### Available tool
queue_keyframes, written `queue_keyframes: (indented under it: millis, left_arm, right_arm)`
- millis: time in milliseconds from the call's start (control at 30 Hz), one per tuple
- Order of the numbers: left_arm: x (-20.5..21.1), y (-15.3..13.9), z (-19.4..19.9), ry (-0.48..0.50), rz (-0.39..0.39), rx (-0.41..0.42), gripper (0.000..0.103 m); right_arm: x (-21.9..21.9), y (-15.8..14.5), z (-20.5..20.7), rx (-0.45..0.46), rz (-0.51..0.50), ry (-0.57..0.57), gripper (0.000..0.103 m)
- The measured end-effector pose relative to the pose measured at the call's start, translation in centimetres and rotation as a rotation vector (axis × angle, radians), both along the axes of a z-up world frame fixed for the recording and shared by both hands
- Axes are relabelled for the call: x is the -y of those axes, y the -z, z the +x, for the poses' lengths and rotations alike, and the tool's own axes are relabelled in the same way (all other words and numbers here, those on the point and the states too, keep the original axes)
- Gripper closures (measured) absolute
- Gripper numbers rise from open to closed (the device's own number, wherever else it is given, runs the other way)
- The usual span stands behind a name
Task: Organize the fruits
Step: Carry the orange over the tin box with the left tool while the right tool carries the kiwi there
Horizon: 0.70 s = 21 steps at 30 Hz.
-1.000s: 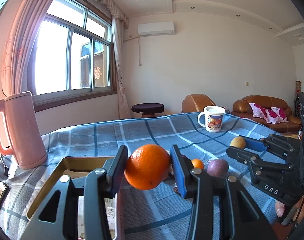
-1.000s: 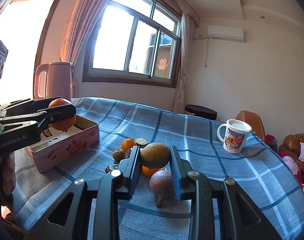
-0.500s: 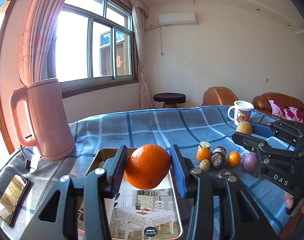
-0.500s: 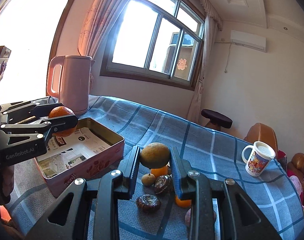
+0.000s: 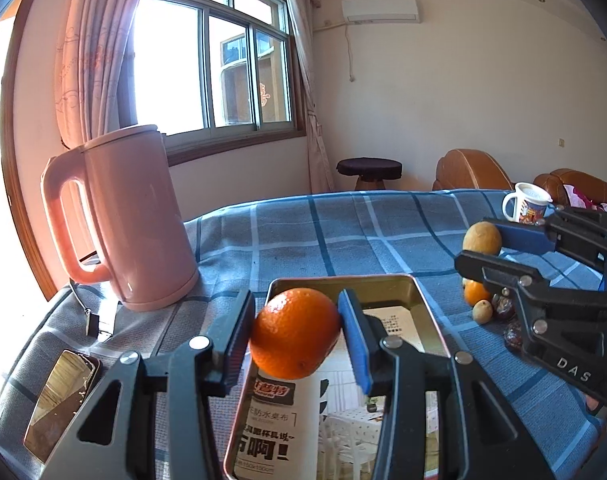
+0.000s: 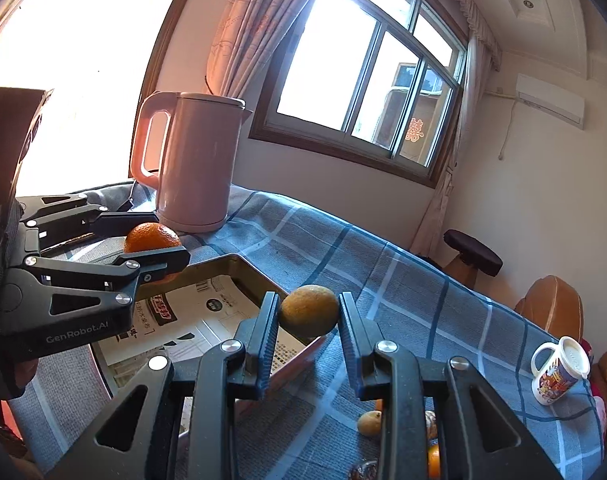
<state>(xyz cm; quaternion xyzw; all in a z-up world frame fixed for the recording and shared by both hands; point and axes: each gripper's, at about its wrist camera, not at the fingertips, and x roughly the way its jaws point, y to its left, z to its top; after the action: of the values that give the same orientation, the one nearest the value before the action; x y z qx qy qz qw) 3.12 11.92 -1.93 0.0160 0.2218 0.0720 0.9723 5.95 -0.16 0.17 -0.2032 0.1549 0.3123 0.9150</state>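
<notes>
Sunlit blue plaid desk (image 5: 383, 232): the left hand-held gripper (image 5: 295, 330) grips an orange (image 5: 295, 332) above the tin (image 5: 427, 312), likely for dropping in; the right hand-held gripper (image 6: 309, 318) clamps a yellowish fruit (image 6: 309, 311) nearby.

A yellow-brown fruit (image 6: 309, 312) sits clamped between the jaws. Beyond them to the left lies the open tin (image 6: 239, 266). There the left gripper (image 6: 159, 250) pinches an orange (image 6: 152, 237).

Bright window (image 5: 207, 60) glare, sharp focus, fisheye-warped edges.
</notes>
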Motion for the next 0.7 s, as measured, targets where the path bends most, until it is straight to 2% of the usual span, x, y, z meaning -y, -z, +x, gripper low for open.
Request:
queue_keyframes:
  millis: [300,700]
  left_arm:
    - [-1.7,1.0,1.1,-0.010,-0.006,-0.066,0.058]
    - [-1.7,2.0,2.7,0.006,0.023,-0.137,0.058]
  right_arm:
    - [-3.0,2.6,1.8,-0.124,-0.018,-0.041,0.072]
    - [-4.6,4.9,3.2,-0.213,-0.053,-0.040,0.072]
